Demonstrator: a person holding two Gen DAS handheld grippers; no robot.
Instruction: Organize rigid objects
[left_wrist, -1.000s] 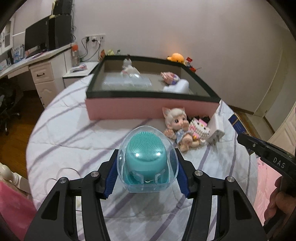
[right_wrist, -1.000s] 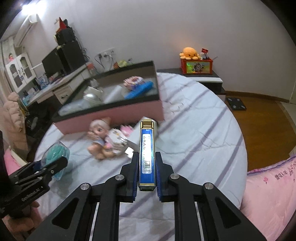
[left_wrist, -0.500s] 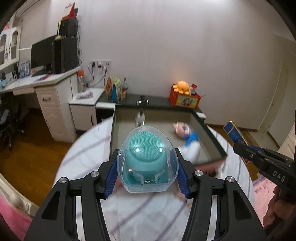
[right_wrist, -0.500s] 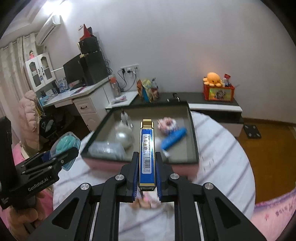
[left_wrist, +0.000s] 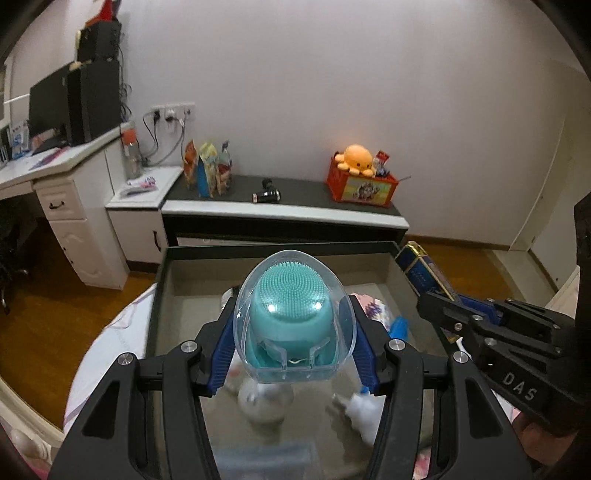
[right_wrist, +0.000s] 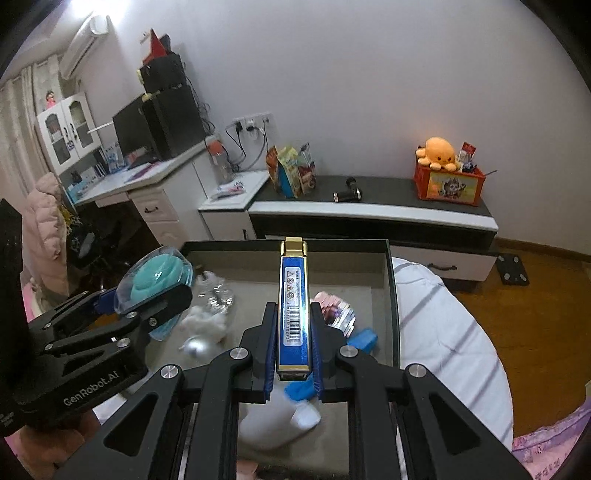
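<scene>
My left gripper (left_wrist: 293, 341) is shut on a teal bristled brush in a clear egg-shaped case (left_wrist: 293, 317) and holds it above the open dark-rimmed box (left_wrist: 162, 280). My right gripper (right_wrist: 293, 350) is shut on a slim blue and gold box (right_wrist: 293, 306), also above the open box (right_wrist: 391, 295). The left gripper and brush case (right_wrist: 155, 277) show at the left of the right wrist view. The right gripper and blue box (left_wrist: 421, 273) show at the right of the left wrist view.
The open box holds a pink-purple packet (right_wrist: 338, 310), a blue item (right_wrist: 364, 339), white fluffy items (right_wrist: 205, 321) and a clear item (right_wrist: 216, 291). It sits on a striped white bed (right_wrist: 450, 332). Behind are a low cabinet (right_wrist: 369, 210) and a desk (right_wrist: 147, 181).
Both grippers have moved forward with their objects and now hover over the inside of the open box, closer together. The toys on the bed have dropped out of view.
</scene>
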